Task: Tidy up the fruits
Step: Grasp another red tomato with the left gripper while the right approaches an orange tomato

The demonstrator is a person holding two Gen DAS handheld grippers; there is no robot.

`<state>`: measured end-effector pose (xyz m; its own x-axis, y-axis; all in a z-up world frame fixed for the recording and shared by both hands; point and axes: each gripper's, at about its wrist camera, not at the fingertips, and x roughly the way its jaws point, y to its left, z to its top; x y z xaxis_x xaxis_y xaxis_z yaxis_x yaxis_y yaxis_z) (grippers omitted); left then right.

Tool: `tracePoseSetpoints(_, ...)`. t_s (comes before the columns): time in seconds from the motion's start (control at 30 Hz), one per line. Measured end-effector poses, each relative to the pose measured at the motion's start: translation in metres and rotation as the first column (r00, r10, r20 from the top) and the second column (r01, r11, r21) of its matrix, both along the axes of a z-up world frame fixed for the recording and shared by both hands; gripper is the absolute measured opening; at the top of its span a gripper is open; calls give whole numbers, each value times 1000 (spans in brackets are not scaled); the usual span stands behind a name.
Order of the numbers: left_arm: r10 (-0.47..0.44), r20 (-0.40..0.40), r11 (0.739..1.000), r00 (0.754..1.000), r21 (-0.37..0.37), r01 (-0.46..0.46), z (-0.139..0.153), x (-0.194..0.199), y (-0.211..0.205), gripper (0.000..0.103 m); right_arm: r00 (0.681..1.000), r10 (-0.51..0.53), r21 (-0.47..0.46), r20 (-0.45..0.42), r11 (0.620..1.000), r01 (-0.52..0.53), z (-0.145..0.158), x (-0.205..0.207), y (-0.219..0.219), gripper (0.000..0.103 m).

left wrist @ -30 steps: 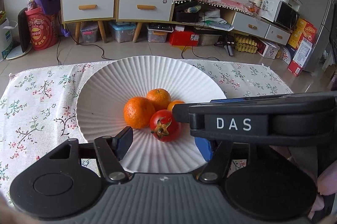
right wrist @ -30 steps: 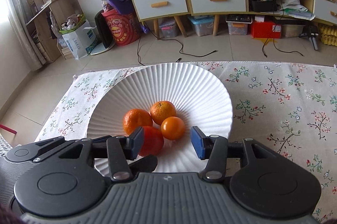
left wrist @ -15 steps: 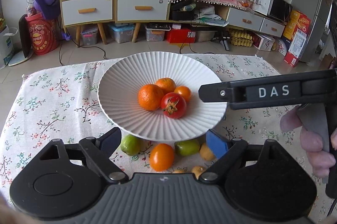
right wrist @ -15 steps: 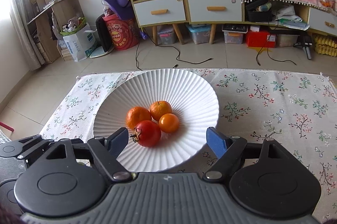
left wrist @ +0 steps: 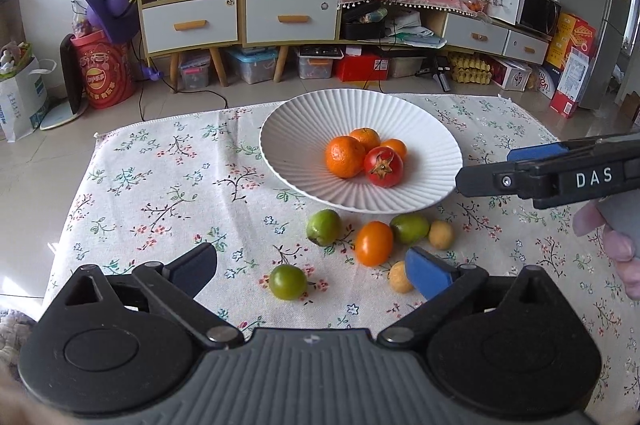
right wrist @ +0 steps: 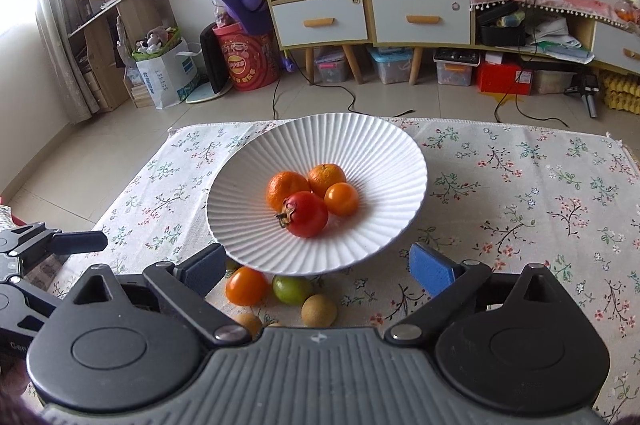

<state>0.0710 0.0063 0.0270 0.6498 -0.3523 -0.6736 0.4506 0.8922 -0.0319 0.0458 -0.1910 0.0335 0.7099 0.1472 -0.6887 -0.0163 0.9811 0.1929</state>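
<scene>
Picking the next loose fruit off the cloth looks like the step in hand, and both tools are free for it. The left gripper [left wrist: 312, 271] has its fingers spread wide with nothing between them, and the right gripper [right wrist: 316, 269] is equally wide and empty.

The white ribbed plate [left wrist: 304, 121] sits on the floral tablecloth [left wrist: 160, 185] covering the tabletop, and holds two mandarins [left wrist: 346, 161], a small orange fruit [left wrist: 395, 147] behind them and a red tomato [left wrist: 383, 166], all touching in a cluster. Six fruits lie on the cloth just in front of the plate: a green one [left wrist: 324, 227], an orange tomato [left wrist: 374, 243], a second green one [left wrist: 410, 229], a small tan fruit [left wrist: 441, 234], another tan one [left wrist: 400, 277] touching the left gripper's blue pad, and a green tomato [left wrist: 288, 281] set a little apart.

That lone green tomato is probably the easiest grab for the left gripper — it lies between the open fingers with room on both sides. My advice: come down so the pads straddle its widest part, close gently since such fruit bruises and rolls, and lift straight up before crossing the rim. The crowded group is riskier — a finger sliding in could knock neighbours away, so take outer fruits first. Set each one on bare plate beside the cluster rather than on top of it. The right gripper sits close over the plate's near edge; keeping the two tools apart should avoid a clash.
</scene>
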Motion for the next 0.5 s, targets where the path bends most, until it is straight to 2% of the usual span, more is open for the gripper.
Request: tracePoseSetpoints(0.5, 9, -5, 999, 1000, 45, -8, -9, -9, 28, 99, 996, 82, -22, -16, 996, -83, -8, -28, 19, 100)
